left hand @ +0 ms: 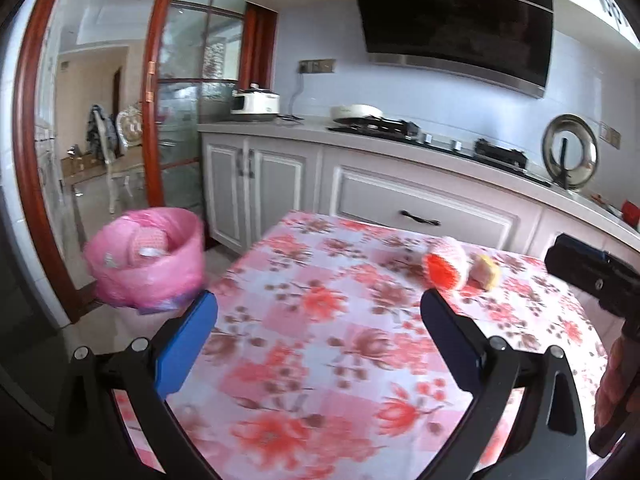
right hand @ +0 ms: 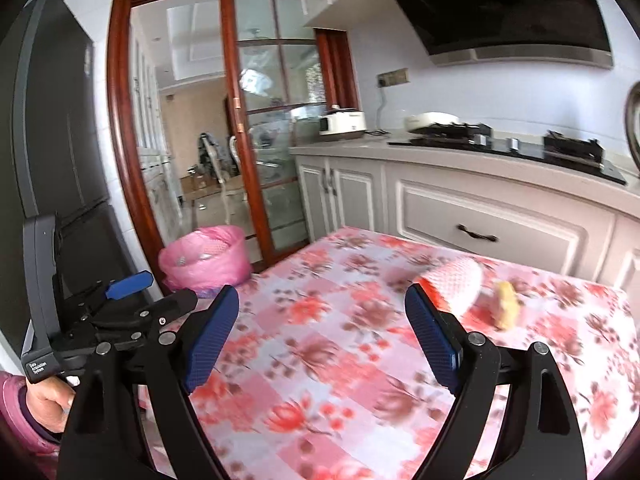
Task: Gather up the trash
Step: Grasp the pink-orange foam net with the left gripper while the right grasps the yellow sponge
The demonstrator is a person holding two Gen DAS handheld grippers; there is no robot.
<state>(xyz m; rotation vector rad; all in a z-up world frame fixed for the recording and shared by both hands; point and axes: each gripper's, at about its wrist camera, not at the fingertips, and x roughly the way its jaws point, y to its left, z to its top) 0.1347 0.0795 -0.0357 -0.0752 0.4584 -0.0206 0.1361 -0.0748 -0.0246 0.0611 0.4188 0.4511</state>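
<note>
A pink-lined trash bin [left hand: 146, 256] stands on the floor left of the table, with trash inside; it also shows in the right wrist view [right hand: 206, 258]. On the floral tablecloth [left hand: 320, 340] lie an orange item in white foam netting [left hand: 446, 264] and a yellowish scrap [left hand: 486, 270]. They also show in the right wrist view: the netted item [right hand: 456, 282] and the scrap [right hand: 506, 306]. My left gripper [left hand: 318, 318] is open and empty above the table. My right gripper [right hand: 322, 312] is open and empty, its right finger close to the netted item.
White kitchen cabinets [left hand: 400, 196] with a gas stove [left hand: 440, 138] run behind the table. A glass sliding door with a red wood frame [right hand: 256, 140] stands behind the bin. A dark fridge [right hand: 56, 120] is at the left. The left gripper body [right hand: 100, 320] shows beside my right one.
</note>
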